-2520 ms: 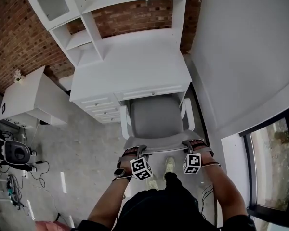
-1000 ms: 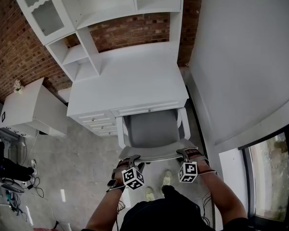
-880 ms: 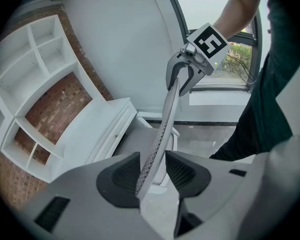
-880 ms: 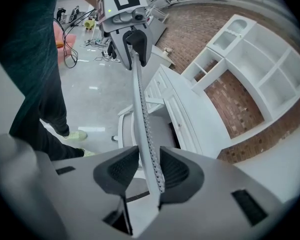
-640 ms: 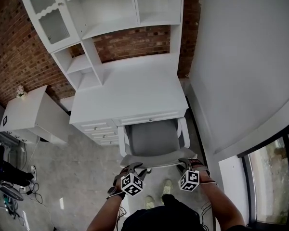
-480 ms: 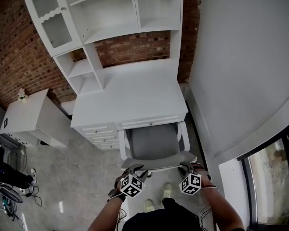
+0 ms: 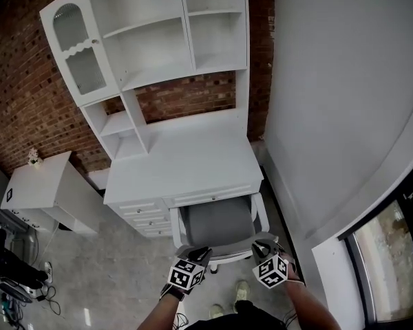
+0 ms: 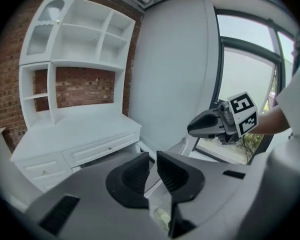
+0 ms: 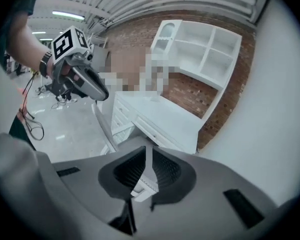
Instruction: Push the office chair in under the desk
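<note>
The grey office chair point(image 7: 217, 224) with white armrests stands with its seat partly under the white desk point(image 7: 186, 163), its back toward me. My left gripper point(image 7: 198, 254) and right gripper point(image 7: 260, 247) hover side by side just behind the top of the chair back. In the left gripper view my left gripper point(image 8: 152, 170) is closing, and nothing lies in the narrow slit between its jaws. My right gripper point(image 9: 148, 166) is closing the same way, with nothing gripped. Each gripper view also shows the other gripper beside it.
A tall white hutch point(image 7: 158, 40) with shelves rises off the desk against a brick wall. A low white cabinet point(image 7: 41, 191) stands to the left, with cables and gear point(image 7: 3, 263) on the floor beyond. A grey wall point(image 7: 344, 115) and a window point(image 7: 399, 253) close the right side.
The chair has slid further in under the desk. Both grippers have come off the chair back, and their jaws have narrowed. The head view has tilted up to show more of the hutch.
</note>
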The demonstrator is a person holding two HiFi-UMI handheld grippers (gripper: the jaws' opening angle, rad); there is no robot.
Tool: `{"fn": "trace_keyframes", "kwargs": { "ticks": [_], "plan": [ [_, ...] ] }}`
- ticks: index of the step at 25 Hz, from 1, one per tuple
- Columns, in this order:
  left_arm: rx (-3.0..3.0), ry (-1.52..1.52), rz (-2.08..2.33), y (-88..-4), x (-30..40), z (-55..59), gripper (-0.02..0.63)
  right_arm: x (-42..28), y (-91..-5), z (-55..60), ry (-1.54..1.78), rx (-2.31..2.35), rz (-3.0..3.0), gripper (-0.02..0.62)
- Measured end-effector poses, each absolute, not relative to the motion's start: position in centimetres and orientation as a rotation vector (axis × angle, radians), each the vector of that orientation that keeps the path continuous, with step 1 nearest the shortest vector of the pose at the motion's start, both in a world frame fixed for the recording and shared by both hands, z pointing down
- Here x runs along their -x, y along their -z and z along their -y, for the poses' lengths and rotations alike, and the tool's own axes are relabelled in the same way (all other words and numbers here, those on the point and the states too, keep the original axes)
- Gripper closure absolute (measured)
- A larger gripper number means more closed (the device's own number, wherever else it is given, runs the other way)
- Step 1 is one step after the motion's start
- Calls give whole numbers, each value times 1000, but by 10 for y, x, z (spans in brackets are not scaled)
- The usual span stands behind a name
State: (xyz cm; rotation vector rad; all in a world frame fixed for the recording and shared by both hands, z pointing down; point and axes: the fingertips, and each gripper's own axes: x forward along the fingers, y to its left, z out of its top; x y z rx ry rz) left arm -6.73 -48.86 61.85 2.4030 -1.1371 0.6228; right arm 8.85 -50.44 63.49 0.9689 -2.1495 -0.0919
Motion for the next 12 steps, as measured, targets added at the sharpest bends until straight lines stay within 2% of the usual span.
{"fn": "trace_keyframes", "kwargs": {
  "ticks": [12],
  "plan": [
    [-2365,-274,1224,-544,75,496,591,-71,-556,511,-108,-1193,2342,575]
  ]
}}
